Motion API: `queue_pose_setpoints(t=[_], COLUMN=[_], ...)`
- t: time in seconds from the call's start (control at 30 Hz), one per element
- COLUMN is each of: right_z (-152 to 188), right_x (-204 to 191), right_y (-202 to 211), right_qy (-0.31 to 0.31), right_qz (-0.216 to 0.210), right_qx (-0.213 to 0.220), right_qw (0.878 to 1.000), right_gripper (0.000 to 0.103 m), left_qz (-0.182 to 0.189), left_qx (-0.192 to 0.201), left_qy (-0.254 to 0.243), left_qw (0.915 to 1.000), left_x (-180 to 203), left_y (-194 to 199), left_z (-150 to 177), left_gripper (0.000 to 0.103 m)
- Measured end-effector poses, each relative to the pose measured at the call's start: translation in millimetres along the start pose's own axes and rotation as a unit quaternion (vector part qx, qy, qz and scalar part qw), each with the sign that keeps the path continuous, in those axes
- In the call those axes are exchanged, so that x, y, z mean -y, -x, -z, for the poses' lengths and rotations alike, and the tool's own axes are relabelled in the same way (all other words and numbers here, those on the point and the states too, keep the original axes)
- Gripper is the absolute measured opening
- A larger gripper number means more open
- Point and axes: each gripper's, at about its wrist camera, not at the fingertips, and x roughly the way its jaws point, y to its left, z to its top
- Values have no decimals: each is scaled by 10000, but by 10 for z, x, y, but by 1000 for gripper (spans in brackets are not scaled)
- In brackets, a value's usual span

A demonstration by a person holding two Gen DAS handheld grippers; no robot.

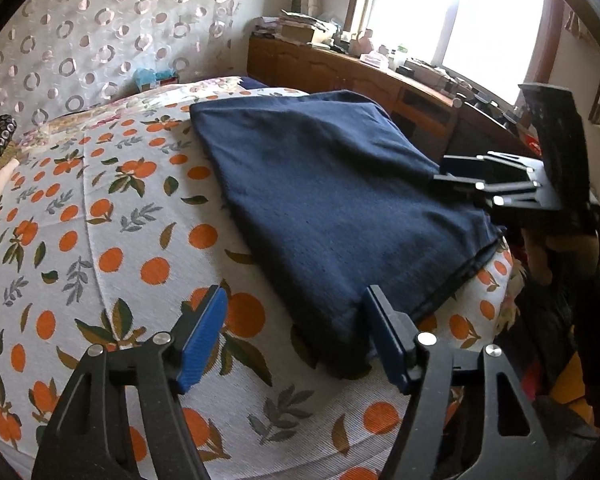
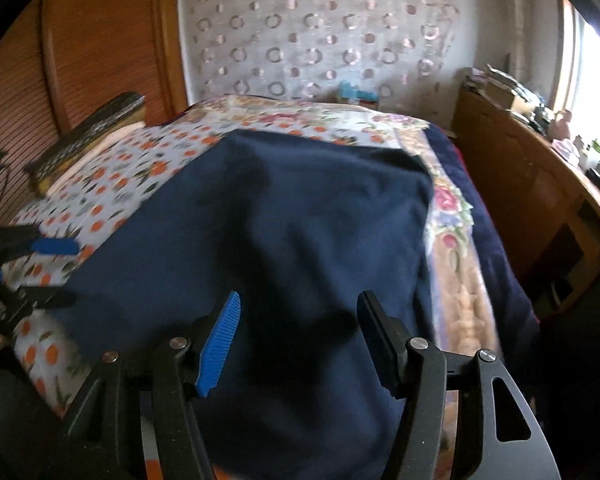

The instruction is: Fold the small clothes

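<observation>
Both my grippers, left [image 1: 292, 336] and right [image 2: 300, 340], show fingers wide, empty, over navy garment [image 1: 332, 200] on orange-print bed [image 1: 100, 240] near window [image 1: 452, 20]

Folded garment [image 1: 332, 200] lay on bed [image 1: 100, 240]; left tongs [image 1: 296, 340] at its near corner, right tongs [image 1: 456, 176] at far edge; cabinet [image 1: 340, 68] behind bed.
</observation>
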Motion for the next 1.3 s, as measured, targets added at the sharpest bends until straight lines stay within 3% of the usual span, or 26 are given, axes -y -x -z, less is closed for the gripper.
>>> queue_pose_setpoints(t=[0.1,0.2,0.27,0.33,0.77,1.07,1.1,1.17,1.23,1.3], right_z=[65,86,120,164,298,390,389,376,340,243], right_x=[-31,-20,-31,-86,-220,-129,-112,-96,-43,10], right_y=[66,168,216,249,299,226,243,252,273,329], right_qy=[94,103,138,190,620,692,683,669,626,628], right_qz=[-23,-156,-215,-285,-415,250,267,330,343,268], right_qx=[0,21,30,1,-110,-125,-88,-32,-1,148], right_qw=[10000,9998,9997,9994,9972,9972,9973,9972,9974,9976], right_gripper=[63,65,67,67,75,75,71,51,16,10], left_qz=[175,485,725,710,733,708,697,687,665,549], left_qx=[-92,-211,-276,-238,764,874,882,888,881,886], left_qy=[15,35,53,-8,-226,-136,-105,-63,-33,-29], left_qw=[9998,9986,9970,9972,9941,9936,9936,9937,9939,9945], left_x=[16,44,64,86,342,266,245,205,168,130], left_y=[-18,-39,-44,-13,433,440,446,472,475,463], left_z=[21,43,49,19,-656,-735,-732,-733,-749,-781], left_gripper=[64,50,22,13,10,10,10,10,10,10])
